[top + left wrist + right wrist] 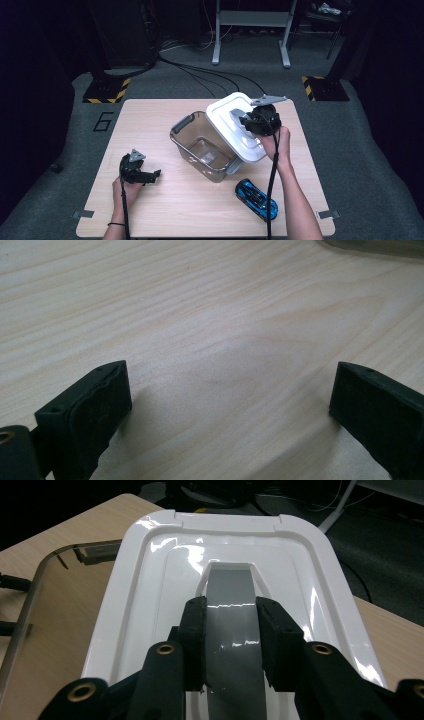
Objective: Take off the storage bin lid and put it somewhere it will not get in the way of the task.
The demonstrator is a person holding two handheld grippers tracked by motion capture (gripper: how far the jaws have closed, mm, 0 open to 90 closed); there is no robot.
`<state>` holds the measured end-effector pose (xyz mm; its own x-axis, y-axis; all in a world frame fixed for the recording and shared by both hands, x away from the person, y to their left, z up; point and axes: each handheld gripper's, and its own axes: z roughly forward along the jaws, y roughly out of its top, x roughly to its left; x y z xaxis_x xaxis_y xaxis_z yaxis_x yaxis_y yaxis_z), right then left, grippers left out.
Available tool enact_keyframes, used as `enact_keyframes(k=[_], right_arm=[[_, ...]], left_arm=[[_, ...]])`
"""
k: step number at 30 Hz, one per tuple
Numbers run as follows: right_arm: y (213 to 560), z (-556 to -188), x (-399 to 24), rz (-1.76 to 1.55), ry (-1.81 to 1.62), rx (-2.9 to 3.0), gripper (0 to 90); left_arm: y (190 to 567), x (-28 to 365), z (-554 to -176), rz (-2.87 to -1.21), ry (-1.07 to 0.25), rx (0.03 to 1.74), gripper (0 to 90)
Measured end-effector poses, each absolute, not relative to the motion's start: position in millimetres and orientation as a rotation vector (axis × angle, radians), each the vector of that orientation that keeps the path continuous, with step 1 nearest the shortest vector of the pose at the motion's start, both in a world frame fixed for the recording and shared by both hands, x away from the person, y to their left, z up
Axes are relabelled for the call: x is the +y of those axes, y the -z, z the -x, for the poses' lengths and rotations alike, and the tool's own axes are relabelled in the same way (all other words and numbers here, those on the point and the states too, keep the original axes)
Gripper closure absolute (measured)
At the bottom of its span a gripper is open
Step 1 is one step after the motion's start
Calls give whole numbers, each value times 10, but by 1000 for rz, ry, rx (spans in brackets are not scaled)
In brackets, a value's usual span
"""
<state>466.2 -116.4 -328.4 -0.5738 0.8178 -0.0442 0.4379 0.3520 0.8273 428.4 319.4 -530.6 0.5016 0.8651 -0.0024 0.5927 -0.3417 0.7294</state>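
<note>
Right gripper [230, 645] clamped on the grey handle [229, 615] set in the middle of the white lid [150, 595], one jaw on each side of that strip, pads pressed to its edges; a hold on the centre, likely chosen so the lid hangs balanced rather than swinging from a corner. Lid carried tilted, low edge toward the person, overlapping the right rim of the clear container [202, 145] and partly past it toward the right side of the bench [150, 210]; judged to be off its seat, with whether an edge touches the rim hard to tell from above. Container standing open in the middle of the bench, grey latches at both ends swung free, interior apparently bare, so ready to take something. Blue toy car [256, 199] lying on the bench near the front right, just below the container and beside the right forearm, well placed as the probable cargo. Left gripper [142, 175] resting low over bare wood at the front left, well apart from the container, jaws spread wide with nothing between them; seemingly parked there out of the way and ready for a pick-up.
</note>
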Motion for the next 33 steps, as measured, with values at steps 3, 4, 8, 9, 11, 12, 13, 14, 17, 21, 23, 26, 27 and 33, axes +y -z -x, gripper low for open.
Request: enact_keyframes(k=[3, 4, 8, 9, 11, 12, 13, 14, 17, 21, 23, 26, 27, 33], right_arm=[[3282, -4653, -1276, -1121, -1110, 2143, 669], [3286, -4653, -1336, -1132, -1101, 2132, 669], [3298, -4660, -1477, -1167, -1103, 2109, 669], [3303, -4661, -1519, -1181, -1101, 2099, 669], [3309, -4657, -1576, -1193, -1097, 2086, 669], [3314, -4654, -1615, -1199, -1093, 2075, 669], [3318, -4653, -1638, -1202, -1090, 2067, 669], [3323, -4651, -1667, -1208, -1090, 2057, 669], [3350, -4658, -1774, -1242, -1077, 2035, 669], [3382, -4662, -1865, -1274, -1059, 2012, 669], [3402, -4659, -1900, -1288, -1045, 1997, 669], [3444, -4661, -1959, -1308, -1037, 1973, 669], [3460, -4665, -1979, -1320, -1033, 1968, 669], [3568, -4705, -2099, -1372, -994, 1934, 668]], left_arm=[[5305, 3194, -4284, -2066, -515, 1189, 30], [5305, 3194, -4284, -2066, -514, 1189, 30], [5305, 3194, -4284, -2066, -515, 1189, 30], [5305, 3194, -4284, -2066, -515, 1189, 30], [5306, 3193, -4284, -2064, -512, 1190, 29], [5306, 3193, -4284, -2065, -514, 1190, 30], [5305, 3193, -4284, -2066, -513, 1191, 30], [5305, 3194, -4284, -2066, -515, 1190, 30], [5305, 3192, -4280, -2062, -513, 1193, 35], [5305, 3191, -4279, -2061, -514, 1193, 37], [5305, 3191, -4278, -2061, -514, 1191, 40], [5304, 3191, -4275, -2061, -514, 1188, 47], [5304, 3191, -4275, -2061, -514, 1186, 49], [5293, 3200, -4274, -2068, -506, 1189, 60]])
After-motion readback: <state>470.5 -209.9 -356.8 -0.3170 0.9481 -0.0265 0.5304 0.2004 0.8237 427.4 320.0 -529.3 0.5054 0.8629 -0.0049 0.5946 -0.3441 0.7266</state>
